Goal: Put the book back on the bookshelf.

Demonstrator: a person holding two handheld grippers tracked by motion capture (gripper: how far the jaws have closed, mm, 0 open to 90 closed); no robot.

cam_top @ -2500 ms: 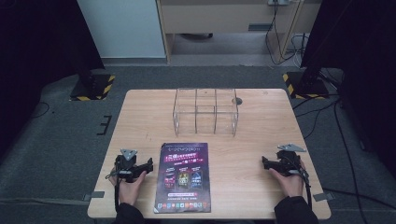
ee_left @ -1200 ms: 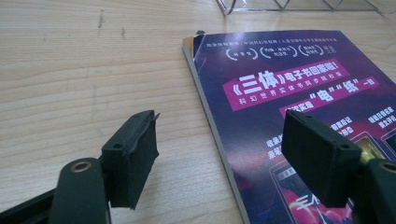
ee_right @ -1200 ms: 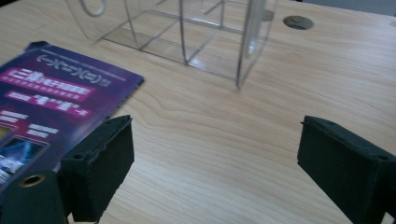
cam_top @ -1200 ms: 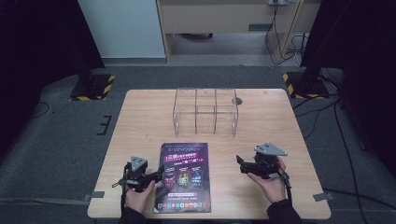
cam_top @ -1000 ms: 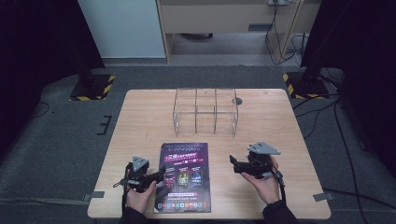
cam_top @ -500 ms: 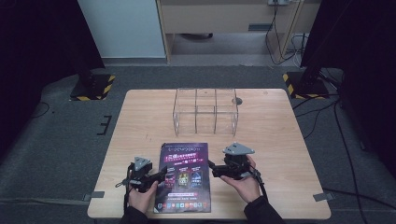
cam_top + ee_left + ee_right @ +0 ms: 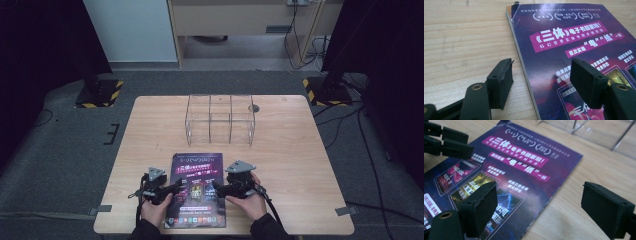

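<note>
Wooden table [image 7: 300, 150] on grey carpet, with a clear rack [image 7: 220, 119] near the far edge. Purple magazine [image 7: 196, 190] lying flat at the near edge, between two hands. Left gripper [image 7: 176, 186] low at the magazine's left edge, jaws apart, just been closing, edge between them, not pinched. Right gripper [image 7: 216, 189] at the right edge, jaws wide apart, one over the cover, one over bare wood, holding nothing.

magazine [image 7: 584, 50]: right part and near end cut off by the left gripper view's edges; cover patches hidden behind the left gripper [image 7: 541, 82] pads. right gripper [image 7: 539, 212] view: near-left cover cut off; clear rack [image 7: 594, 130] beyond cropped at top. small print illegible.
</note>
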